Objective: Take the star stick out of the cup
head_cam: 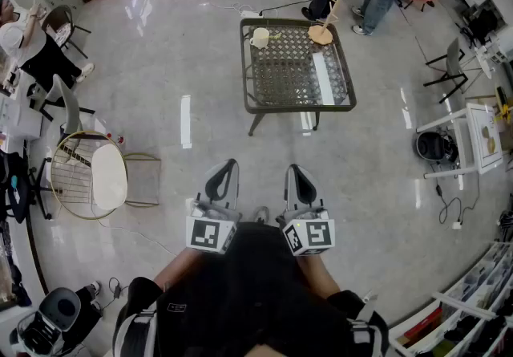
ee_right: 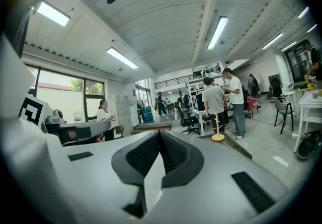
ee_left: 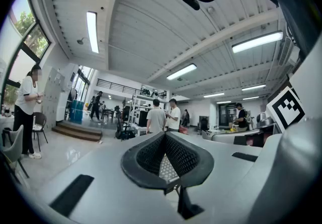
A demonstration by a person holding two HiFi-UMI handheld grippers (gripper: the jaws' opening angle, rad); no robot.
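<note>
Cup (head_cam: 259, 37) stands on the far left corner of the wire-topped table (head_cam: 298, 109), well apart from you across the polished floor; the star stick is too small to make out from here. A wooden stand (head_cam: 321, 33) sits on the table's far right side.

You hold both grippers low and close against your body, side by side, with the jaws pointing away from you toward the table. The left gripper (head_cam: 225, 176) and right gripper (head_cam: 297, 178) sit level with each other, their marker cubes (head_cam: 210, 233) nearest you and your forearms drawn in behind them. Neither reaches the table.

Both pairs of jaws are closed, tip against tip, with nothing between them. The left gripper view shows its dark ribbed pads (ee_left: 151, 153) meeting at the point, and the right gripper view shows the same.

The head view alone lays out the table from above, along with a round wire chair (head_cam: 86, 175) on the left. The right gripper view catches the stand (ee_right: 218, 131) from low down, with two people (ee_right: 215, 99) standing just beyond it. The left gripper view looks further left instead, taking in steps (ee_left: 79, 131), shelving and a person (ee_left: 25, 109) by the window.
</note>
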